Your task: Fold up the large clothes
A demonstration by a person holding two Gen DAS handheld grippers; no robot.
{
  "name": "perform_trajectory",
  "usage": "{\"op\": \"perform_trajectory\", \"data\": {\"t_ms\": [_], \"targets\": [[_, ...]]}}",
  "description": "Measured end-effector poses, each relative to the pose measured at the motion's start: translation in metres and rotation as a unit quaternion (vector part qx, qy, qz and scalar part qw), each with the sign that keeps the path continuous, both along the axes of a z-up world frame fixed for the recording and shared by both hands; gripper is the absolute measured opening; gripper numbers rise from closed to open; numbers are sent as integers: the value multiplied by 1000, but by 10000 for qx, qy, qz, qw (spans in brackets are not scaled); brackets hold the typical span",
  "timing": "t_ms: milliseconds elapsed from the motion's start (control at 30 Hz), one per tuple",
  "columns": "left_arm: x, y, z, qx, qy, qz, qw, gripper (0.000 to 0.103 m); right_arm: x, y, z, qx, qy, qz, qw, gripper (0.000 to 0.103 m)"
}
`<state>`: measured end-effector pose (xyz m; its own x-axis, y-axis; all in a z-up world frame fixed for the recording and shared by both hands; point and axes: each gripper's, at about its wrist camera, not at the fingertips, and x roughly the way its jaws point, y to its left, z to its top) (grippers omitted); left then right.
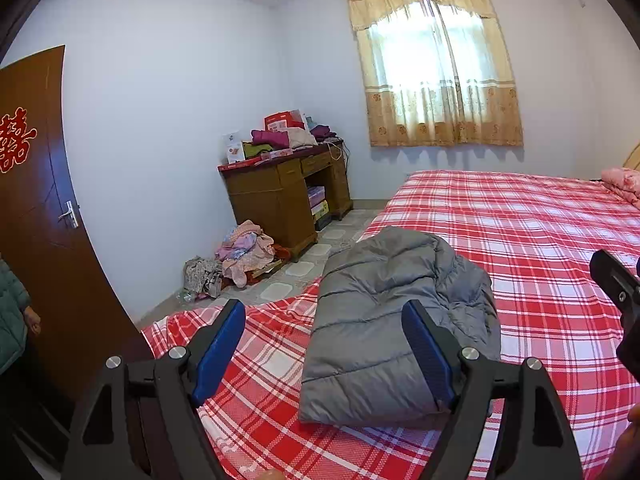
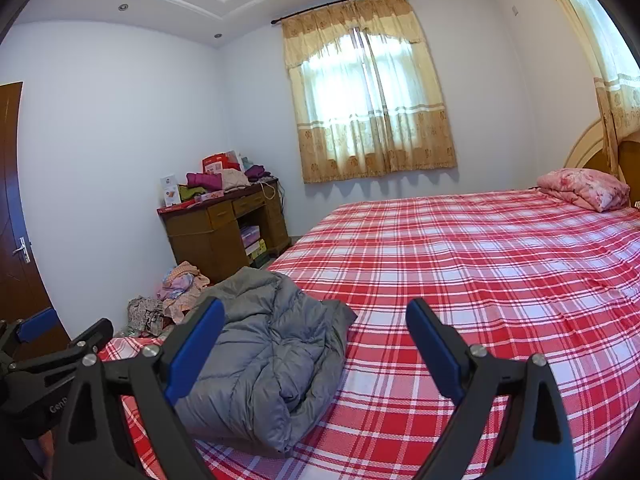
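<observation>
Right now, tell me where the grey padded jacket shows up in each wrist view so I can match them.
Left wrist view: the grey padded jacket lies folded at lower centre on the plaid bed, partly behind one finger of the left gripper.
Right wrist view: the jacket sits lower left, near the bed's corner, partly behind one finger of the right gripper.
Shared landmark: the wooden desk beyond it.
</observation>
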<state>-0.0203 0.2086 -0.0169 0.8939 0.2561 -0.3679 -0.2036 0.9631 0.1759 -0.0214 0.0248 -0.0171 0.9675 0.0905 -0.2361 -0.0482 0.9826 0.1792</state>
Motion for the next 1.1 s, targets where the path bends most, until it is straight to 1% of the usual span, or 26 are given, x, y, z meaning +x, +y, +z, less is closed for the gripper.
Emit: {"op": "perform_trajectory", "data": {"t_ms": [367, 467, 600, 667, 733, 867, 967, 1033, 1100], "targets": [[2, -6, -2, 126, 14, 30, 9999, 81, 1, -4, -2, 3, 25, -37, 10000, 94], [2, -5, -3, 159, 1, 102, 9998, 82, 0, -5, -1, -10, 10, -53, 10000, 94], [3, 3, -2, -50, 7, 179, 9998, 82, -2, -5, 0, -53, -26, -88, 9999, 94], [7, 8, -2, -161, 84, 296, 9994, 82, -3, -4, 1, -63, -36, -93, 9999, 94], [8, 14, -2, -230, 100, 295, 9992, 82, -3, -4, 1, -65, -41, -97, 9999, 94], [3, 17, -3, -83, -66, 399, 9991, 82, -2, -4, 1, -48, -9, -83, 10000, 94], [4, 19, -2, -81, 11, 333, 9994, 82, -2, -4, 1, -21, 21, -71, 10000, 94], [5, 21, -1, -62, -4, 373, 9993, 82, -3, -3, 2, -14, 28, -84, 10000, 94], [6, 21, -2, 75, 19, 393, 9992, 82, -2, -4, 1, -3, 32, -109, 9999, 94]]}}
